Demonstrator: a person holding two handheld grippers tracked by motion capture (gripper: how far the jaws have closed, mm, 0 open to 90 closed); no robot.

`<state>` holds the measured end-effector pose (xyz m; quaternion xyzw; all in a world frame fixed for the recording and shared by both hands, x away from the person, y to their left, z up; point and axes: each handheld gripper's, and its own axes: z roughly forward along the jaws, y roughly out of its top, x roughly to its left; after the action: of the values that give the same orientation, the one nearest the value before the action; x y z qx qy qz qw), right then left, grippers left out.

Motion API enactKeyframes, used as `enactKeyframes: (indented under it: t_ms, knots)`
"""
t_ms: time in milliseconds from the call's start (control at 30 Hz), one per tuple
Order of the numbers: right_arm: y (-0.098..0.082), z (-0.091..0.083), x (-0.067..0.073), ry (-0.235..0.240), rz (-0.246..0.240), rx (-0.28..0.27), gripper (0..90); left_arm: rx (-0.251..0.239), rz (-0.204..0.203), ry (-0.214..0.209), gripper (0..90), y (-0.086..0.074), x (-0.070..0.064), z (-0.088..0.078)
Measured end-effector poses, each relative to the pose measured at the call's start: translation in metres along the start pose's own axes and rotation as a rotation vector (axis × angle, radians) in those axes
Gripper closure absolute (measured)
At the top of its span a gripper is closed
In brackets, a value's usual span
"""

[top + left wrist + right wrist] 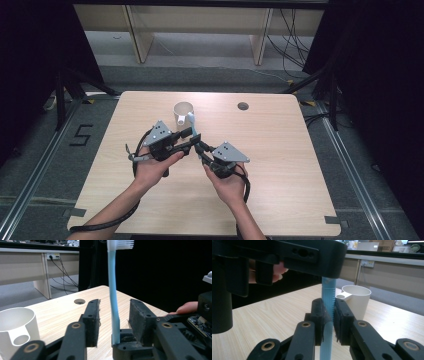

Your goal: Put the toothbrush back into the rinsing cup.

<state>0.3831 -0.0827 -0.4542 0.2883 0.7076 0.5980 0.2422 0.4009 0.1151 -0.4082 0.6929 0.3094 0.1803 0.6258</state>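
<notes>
A light blue toothbrush (194,125) stands upright over the middle of the table, bristle head (121,243) at the top. My right gripper (200,147) is shut on the lower part of its handle (328,297), pads pressed against both sides. My left gripper (192,139) comes in from the left, a little higher on the handle. Its jaws straddle the blue handle (113,297) with a gap showing on each side, so it is open. A white cup (183,112) with a side handle stands just behind the grippers, upright and empty.
The wooden table (280,165) has a round cable hole (243,106) at the back right. The cup (17,325) sits close to the left gripper's left jaw. Black curtains flank the table, with cables and desk legs on the floor behind.
</notes>
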Motion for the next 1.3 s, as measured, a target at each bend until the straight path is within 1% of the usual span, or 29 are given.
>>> enactKeyframes:
  t_ms: [33, 100, 133, 167, 233, 267, 333, 467, 533, 633, 667, 733, 767, 833, 900, 933, 967, 1000, 1033, 1067, 1100, 1133, 1167, 1200, 1233, 1300]
  knots:
    - [0.0004, 0.0001, -0.0002, 0.001, -0.007, 0.007, 79.4, 0.000, 0.000, 0.000, 62.3, 0.0000, 0.0000, 0.0000]
    - [0.0004, 0.0002, -0.0001, 0.002, -0.006, 0.005, 79.4, -0.006, 0.002, -0.002, 65.5, 0.0001, -0.0011, 0.0005]
    - [0.0003, 0.0000, 0.0011, -0.001, 0.015, 0.006, 79.4, -0.008, 0.002, -0.001, 65.5, 0.0002, -0.0015, 0.0006]
    - [0.0004, -0.0002, 0.0011, 0.000, 0.016, 0.010, 79.4, -0.012, 0.003, 0.001, 67.9, 0.0001, -0.0017, 0.0009]
    - [0.0004, -0.0003, 0.0011, 0.000, 0.016, 0.010, 79.4, -0.012, 0.005, 0.004, 69.9, -0.0001, -0.0017, 0.0011]
    - [0.0002, -0.0004, 0.0008, -0.008, 0.014, 0.001, 79.4, -0.012, 0.005, 0.007, 71.2, -0.0010, -0.0011, 0.0012]
    - [0.0003, -0.0001, 0.0003, -0.007, 0.005, -0.009, 79.4, -0.014, 0.004, 0.010, 73.2, -0.0016, -0.0004, 0.0011]
    - [0.0009, 0.0000, 0.0004, -0.013, 0.010, -0.011, 79.4, -0.023, 0.006, 0.010, 77.9, -0.0019, -0.0005, 0.0007]
    - [0.0017, -0.0004, 0.0009, -0.016, 0.007, -0.001, 79.4, -0.024, 0.007, 0.014, 79.2, -0.0016, -0.0009, 0.0008]
    - [0.0024, -0.0002, 0.0018, -0.020, 0.013, -0.002, 79.4, -0.031, 0.004, 0.017, 80.9, -0.0011, -0.0010, 0.0009]
    - [0.0039, 0.0003, 0.0014, -0.023, -0.004, -0.004, 79.4, -0.040, 0.005, 0.015, 81.5, -0.0009, -0.0006, 0.0009]
    - [0.0046, 0.0004, 0.0016, -0.024, -0.004, -0.003, 79.4, -0.040, 0.003, 0.013, 82.5, -0.0008, -0.0007, 0.0008]
    - [0.0047, 0.0017, 0.0015, -0.015, -0.001, -0.016, 79.4, -0.042, 0.000, 0.008, 82.5, -0.0009, -0.0013, 0.0011]
    - [0.0052, 0.0018, 0.0023, -0.015, 0.013, -0.010, 79.3, -0.042, 0.008, 0.006, 83.4, -0.0006, -0.0024, 0.0014]
    - [0.0055, 0.0014, 0.0013, -0.020, 0.004, -0.014, 79.3, -0.043, 0.013, 0.005, 83.5, 0.0000, -0.0031, 0.0018]
    - [0.0056, -0.0003, 0.0021, -0.026, 0.021, 0.001, 79.1, -0.041, 0.020, 0.003, 83.6, 0.0002, -0.0032, 0.0024]
    - [0.0056, 0.0003, 0.0007, -0.022, 0.002, -0.006, 79.1, -0.041, 0.020, 0.003, 83.6, 0.0002, -0.0032, 0.0024]
    - [0.0053, 0.0002, 0.0009, -0.021, 0.006, -0.002, 79.0, -0.038, 0.024, 0.002, 83.6, 0.0000, -0.0032, 0.0028]
    - [0.0046, 0.0016, 0.0006, -0.006, 0.010, -0.014, 78.9, -0.035, 0.026, 0.001, 83.6, -0.0003, -0.0032, 0.0029]
    - [0.0046, 0.0007, 0.0002, -0.021, 0.008, -0.005, 78.6, -0.032, 0.027, 0.001, 83.7, -0.0007, -0.0033, 0.0031]
    - [0.0048, 0.0013, -0.0020, -0.024, -0.024, -0.009, 78.1, -0.032, 0.032, 0.003, 83.7, -0.0011, -0.0033, 0.0035]
    - [0.0042, 0.0011, -0.0002, -0.018, 0.007, 0.005, 76.6, -0.033, 0.040, 0.004, 83.7, -0.0014, -0.0031, 0.0038]
    - [0.0038, 0.0018, 0.0002, -0.006, 0.018, 0.011, 74.0, -0.034, 0.044, 0.006, 83.7, -0.0015, -0.0030, 0.0039]
    - [0.0037, 0.0015, 0.0000, -0.012, 0.014, 0.024, 71.5, -0.036, 0.049, 0.007, 83.7, -0.0013, -0.0027, 0.0038]
    - [0.0029, 0.0027, 0.0003, 0.004, 0.023, 0.016, 69.5, -0.039, 0.051, 0.010, 83.7, -0.0011, -0.0027, 0.0036]
    - [0.0030, 0.0009, 0.0005, -0.009, 0.017, 0.032, 65.0, -0.039, 0.063, 0.015, 83.7, -0.0001, -0.0017, 0.0026]
